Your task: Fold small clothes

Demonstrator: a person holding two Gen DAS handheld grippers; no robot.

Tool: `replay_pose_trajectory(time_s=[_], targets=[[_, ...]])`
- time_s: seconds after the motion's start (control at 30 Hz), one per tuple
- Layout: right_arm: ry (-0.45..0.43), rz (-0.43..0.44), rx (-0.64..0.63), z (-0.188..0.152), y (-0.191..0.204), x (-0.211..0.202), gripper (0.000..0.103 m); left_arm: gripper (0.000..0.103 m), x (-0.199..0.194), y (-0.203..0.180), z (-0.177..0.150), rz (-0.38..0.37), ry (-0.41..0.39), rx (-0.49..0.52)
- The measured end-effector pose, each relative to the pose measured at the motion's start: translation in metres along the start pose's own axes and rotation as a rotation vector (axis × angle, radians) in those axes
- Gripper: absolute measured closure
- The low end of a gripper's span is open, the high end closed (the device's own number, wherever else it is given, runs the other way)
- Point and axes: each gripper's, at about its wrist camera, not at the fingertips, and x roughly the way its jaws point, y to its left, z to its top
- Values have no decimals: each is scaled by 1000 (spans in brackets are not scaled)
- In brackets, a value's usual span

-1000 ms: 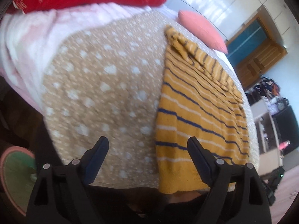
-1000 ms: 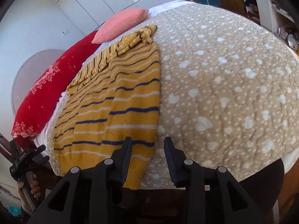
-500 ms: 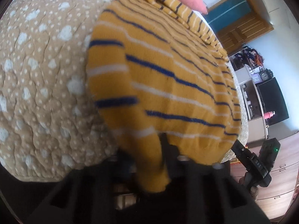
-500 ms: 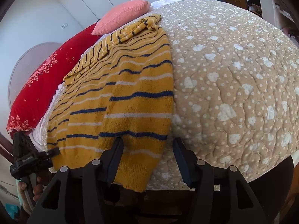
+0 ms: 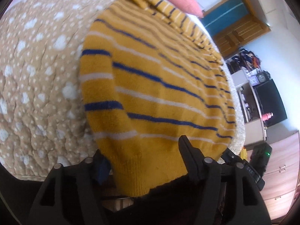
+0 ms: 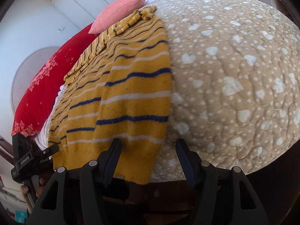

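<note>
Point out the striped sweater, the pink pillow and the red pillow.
striped sweater (image 6: 131,101): right wrist view, middle of the body.
pink pillow (image 6: 120,13): right wrist view, centre of its face.
red pillow (image 6: 43,86): right wrist view, mid-surface.

mustard blue-and-white-striped sweater (image 5: 153,86), tan white-spotted quilt (image 6: 234,71)

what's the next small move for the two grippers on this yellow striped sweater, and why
Probably close both on the hem. The left gripper and right gripper are open, each straddling the sweater hem at the edge of the quilt, and nothing is gripped yet, so a fold cannot start.
</note>
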Motion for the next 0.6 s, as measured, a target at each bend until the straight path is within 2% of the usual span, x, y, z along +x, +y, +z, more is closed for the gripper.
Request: replay_pose_trajectory(time_s=[0.03,0.07,0.1,0.17,0.23,0.33,0.43,0.6], targets=[[9,8,-12,-1,2,1,63,92,2,4,0,14,13,-12],[27,25,-21,-2,5,1,82,93,1,8,-1,12,26,-30],[43,44,-23,-1,7,1,95,93,-3,10,-1,0,23,-49],[33,67,-38,2,13,-7,95,94,-17,5,0,-26,-1,-50],[12,93,-70,10,22,-18,95,94,-33,-10,6,-35,-42,0],[-48,106,-134,32,40,-32,95,94,-45,-29,29,-43,-88,56],[-109,126,-202,67,61,-36,95,94,-48,-42,67,-16,-130,100],[-227,74,-348,141,105,-29,96,94,-43,-74,153,40,-222,175]])
